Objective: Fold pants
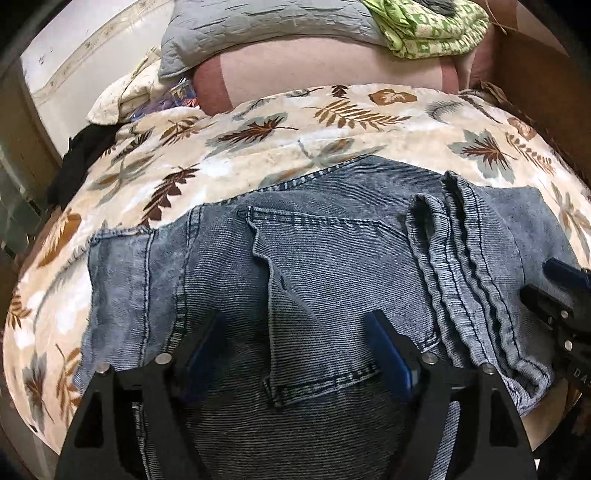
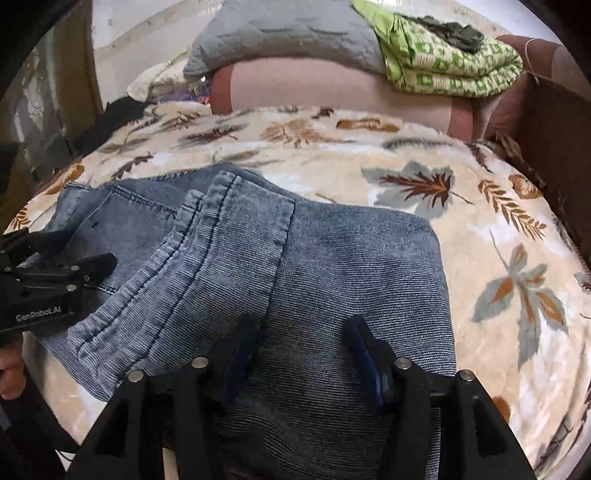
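Blue jeans [image 1: 314,266] lie folded in a flat stack on a leaf-print blanket [image 1: 221,147]. The back pocket faces up on the left, and the leg hems are laid over on the right. My left gripper [image 1: 295,328] is open, its fingers spread just above the pocket near the front edge. My right gripper [image 2: 299,332] is open over the right part of the jeans [image 2: 332,258], close to the fabric. Each gripper shows at the edge of the other's view: the right gripper [image 1: 561,291], the left gripper [image 2: 51,273].
The blanket [image 2: 480,221] covers a bed. Behind it lie a pink bolster [image 1: 332,70], a grey quilted pillow [image 1: 258,26] and a folded green patterned cloth [image 1: 428,26]. A dark garment [image 1: 85,147] sits at the far left edge. A brown bed frame [image 2: 546,122] stands at the right.
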`<act>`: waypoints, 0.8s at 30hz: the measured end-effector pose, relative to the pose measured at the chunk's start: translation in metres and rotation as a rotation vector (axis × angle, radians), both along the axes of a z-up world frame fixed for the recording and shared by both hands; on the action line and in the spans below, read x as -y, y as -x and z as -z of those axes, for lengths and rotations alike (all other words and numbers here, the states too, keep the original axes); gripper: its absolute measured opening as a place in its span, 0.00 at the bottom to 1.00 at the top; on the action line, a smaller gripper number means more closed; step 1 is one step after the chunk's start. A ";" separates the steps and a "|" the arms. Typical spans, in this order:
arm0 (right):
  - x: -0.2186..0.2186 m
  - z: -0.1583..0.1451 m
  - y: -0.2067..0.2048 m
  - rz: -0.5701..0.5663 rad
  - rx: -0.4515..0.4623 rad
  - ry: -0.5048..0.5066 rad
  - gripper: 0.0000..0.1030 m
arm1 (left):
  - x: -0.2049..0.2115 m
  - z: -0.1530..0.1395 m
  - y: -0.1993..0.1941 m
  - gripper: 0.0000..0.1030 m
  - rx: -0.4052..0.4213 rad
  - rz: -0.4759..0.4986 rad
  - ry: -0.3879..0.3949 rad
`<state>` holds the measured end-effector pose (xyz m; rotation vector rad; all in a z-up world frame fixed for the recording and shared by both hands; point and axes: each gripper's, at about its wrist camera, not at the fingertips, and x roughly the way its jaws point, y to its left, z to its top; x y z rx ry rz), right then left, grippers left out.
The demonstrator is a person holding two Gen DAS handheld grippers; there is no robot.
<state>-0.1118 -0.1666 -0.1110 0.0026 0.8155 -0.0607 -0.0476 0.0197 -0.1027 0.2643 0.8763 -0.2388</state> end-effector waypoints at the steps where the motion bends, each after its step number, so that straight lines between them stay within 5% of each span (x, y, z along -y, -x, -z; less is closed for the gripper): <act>1: -0.001 0.000 0.000 0.000 0.005 0.003 0.58 | 0.000 0.001 -0.001 0.79 0.000 -0.003 0.003; 8: -0.010 0.004 0.002 0.030 0.055 0.021 0.67 | 0.001 0.006 -0.004 0.84 0.023 -0.011 0.011; 24: -0.013 0.007 0.009 0.076 0.108 0.017 0.69 | 0.000 0.009 -0.002 0.86 0.044 -0.032 0.026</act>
